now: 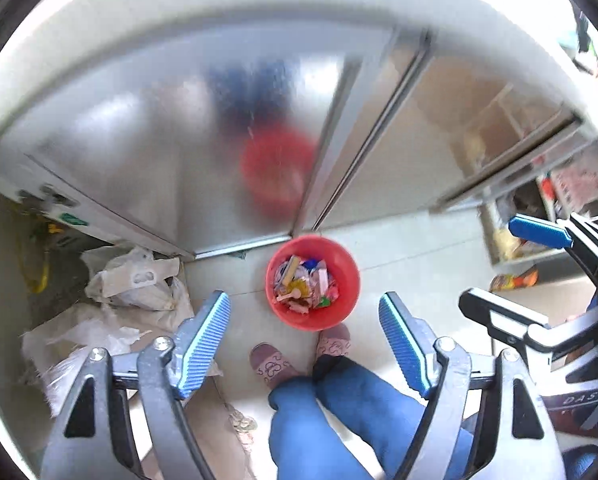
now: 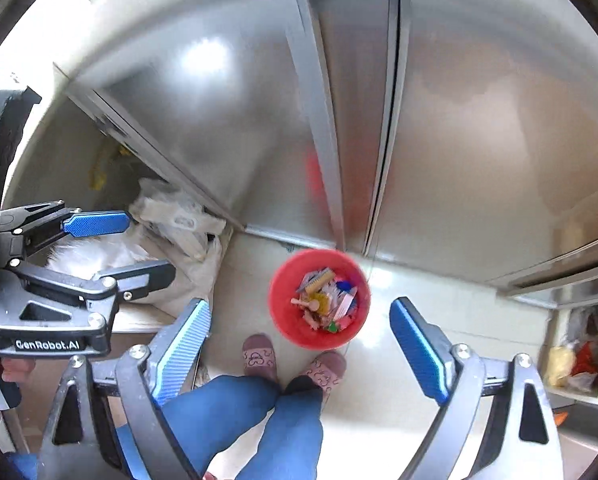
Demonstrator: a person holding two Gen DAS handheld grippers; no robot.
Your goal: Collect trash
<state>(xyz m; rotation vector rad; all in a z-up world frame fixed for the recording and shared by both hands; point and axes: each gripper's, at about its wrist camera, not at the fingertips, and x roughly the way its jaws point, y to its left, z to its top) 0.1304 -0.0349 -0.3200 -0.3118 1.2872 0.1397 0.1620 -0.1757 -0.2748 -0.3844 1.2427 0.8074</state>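
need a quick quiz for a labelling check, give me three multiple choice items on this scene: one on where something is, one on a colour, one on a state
1. Where does the bucket stand?
A. on the floor just ahead of the person's slippers
B. on a shelf
C. between the jaws of one gripper

2. What colour is the bucket?
A. blue
B. red
C. white

3. What state are the left gripper and right gripper in?
A. both shut on trash
B. left shut, right open
C. both open and empty

Answers:
1. A, both wrist views look down on it standing on the pale tiles by the toes.
2. B, its rim and wall are red, with mixed wrappers inside.
3. C, each pair of blue pads stands wide apart with only floor and bucket seen between them.
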